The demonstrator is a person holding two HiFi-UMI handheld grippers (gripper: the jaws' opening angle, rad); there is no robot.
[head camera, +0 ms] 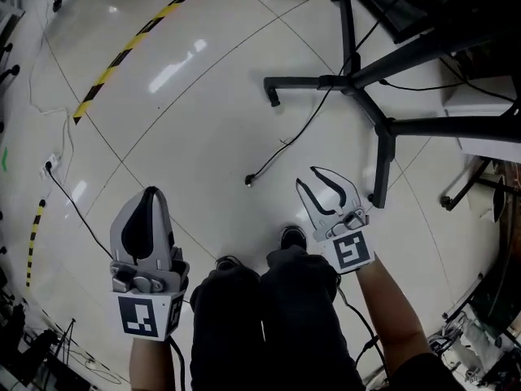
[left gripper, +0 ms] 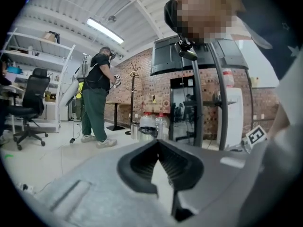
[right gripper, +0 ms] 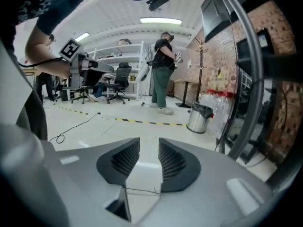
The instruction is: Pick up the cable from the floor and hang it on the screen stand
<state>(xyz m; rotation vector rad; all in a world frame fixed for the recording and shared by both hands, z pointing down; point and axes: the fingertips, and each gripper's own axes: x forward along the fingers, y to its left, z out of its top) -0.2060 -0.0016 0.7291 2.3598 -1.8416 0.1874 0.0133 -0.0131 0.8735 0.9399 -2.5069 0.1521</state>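
Note:
A thin black cable [head camera: 286, 143] lies on the glossy floor; it runs from the screen stand's black legs [head camera: 383, 125] down to a loose plug end [head camera: 248, 180]. My right gripper [head camera: 308, 176] hovers just right of that plug end, jaws apart with nothing between them; the right gripper view shows bare floor in the gap of the right gripper [right gripper: 149, 143]. My left gripper [head camera: 151, 194] hangs lower left, well away from the cable. In the left gripper view, the left gripper [left gripper: 158, 144] has its jaws meeting at the tip, empty. The stand's posts [left gripper: 196, 103] rise ahead.
Yellow-black floor tape [head camera: 138, 35] crosses the upper left. A white lead and plug [head camera: 50, 165] lie at the left edge. My own shoes [head camera: 293, 236] stand between the grippers. A person in green trousers [left gripper: 97, 103], an office chair [left gripper: 31, 108] and a metal bin [right gripper: 197, 117] stand farther off.

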